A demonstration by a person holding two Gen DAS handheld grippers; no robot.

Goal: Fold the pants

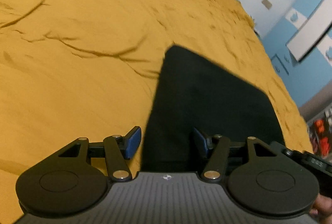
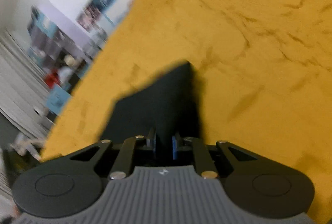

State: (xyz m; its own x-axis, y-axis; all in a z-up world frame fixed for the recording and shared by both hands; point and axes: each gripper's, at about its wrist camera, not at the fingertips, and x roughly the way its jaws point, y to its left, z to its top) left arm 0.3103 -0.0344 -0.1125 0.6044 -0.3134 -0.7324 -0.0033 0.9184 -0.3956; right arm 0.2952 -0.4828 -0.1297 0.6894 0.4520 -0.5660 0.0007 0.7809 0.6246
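Dark pants on a mustard-yellow bed sheet, a gripper at each side.

Left gripper (image 1: 166,142): jaws open around the pants (image 1: 207,99) edge, lower centre. Right gripper (image 2: 164,146): jaws closed on the pants (image 2: 157,103) fabric over the sheet (image 2: 249,57).

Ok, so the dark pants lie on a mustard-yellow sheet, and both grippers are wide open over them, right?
Not both. The right gripper is nearly closed on the dark pants, as the right wrist view shows. The left gripper is open, and the mustard-yellow sheet is right.
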